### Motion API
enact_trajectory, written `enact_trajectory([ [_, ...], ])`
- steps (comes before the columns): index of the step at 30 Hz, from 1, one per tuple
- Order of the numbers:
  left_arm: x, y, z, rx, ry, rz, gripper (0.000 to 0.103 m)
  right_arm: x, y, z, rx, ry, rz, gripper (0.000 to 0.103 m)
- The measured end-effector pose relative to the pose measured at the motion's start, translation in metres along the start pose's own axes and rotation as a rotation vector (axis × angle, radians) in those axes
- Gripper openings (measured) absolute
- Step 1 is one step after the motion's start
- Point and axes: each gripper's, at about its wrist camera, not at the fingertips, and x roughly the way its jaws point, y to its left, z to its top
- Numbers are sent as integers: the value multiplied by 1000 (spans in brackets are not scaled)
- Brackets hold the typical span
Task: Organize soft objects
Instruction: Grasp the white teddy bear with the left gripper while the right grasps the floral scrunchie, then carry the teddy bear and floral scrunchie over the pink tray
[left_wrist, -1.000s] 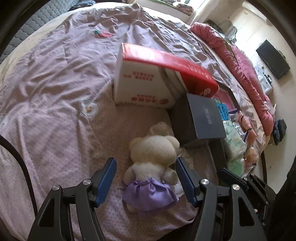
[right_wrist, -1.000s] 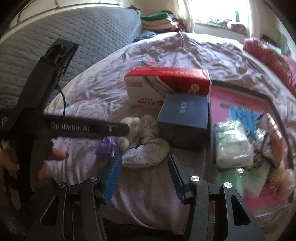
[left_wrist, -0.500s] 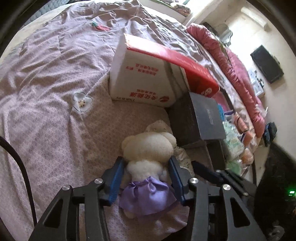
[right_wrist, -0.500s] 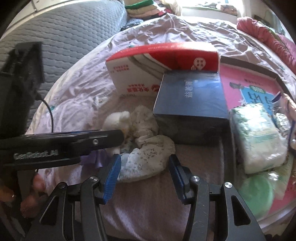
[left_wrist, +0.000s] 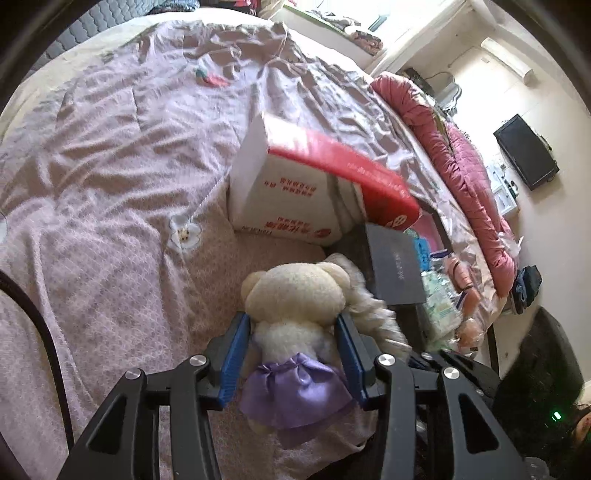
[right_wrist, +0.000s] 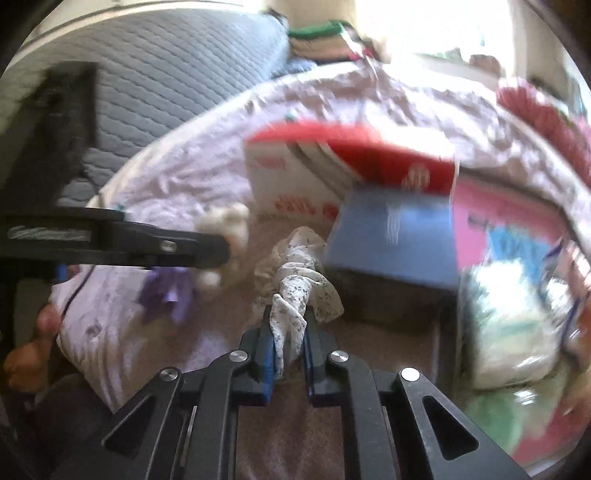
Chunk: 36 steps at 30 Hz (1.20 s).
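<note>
A bedroom, with a bed under a wrinkled lilac sheet, daylight from the window at the back.

Left gripper low over the sheet, pointing toward the boxes. Blue fingers pressed on both sides of a teddy, narrowed to the width of its body. Seen from the right wrist view as a dark bar reaching in from the left, a bit of the holding hand under it.

Right gripper also low, aimed at the boxes. Fingers almost together, pinching a cloth between them.

Teddy cream and fluffy, back to the camera, head up toward the boxes, a shiny purple skirt at the waist. Lying near the front edge of the bed, just beside the cloth.

Cloth white with tiny dark dots, twisted and bunched, rising from the fingers, its far end close to a dark box. View there blurred, so contact with the sheet not sure.

Behind, a red and white carton, touching the dark box. To the right, a pink tray with packets.
</note>
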Motion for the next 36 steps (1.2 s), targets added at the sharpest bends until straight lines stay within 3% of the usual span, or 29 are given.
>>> enact_trajectory([
  [6, -28, -17, 7, 23, -78, -15, 48, -49, -2, 13, -12, -122, -9, 12],
  [14, -43, -64, 3, 100, -120, -39, 48, -97, -43, 12, 75, -199, -65, 12],
  [29, -17, -184, -25, 317, -105, -11, 48, -175, -128, -13, 209, -324, -206, 12],
  [36, 8, -220, -30, 368, -86, 10, 48, -191, -156, -26, 281, -364, -212, 12],
])
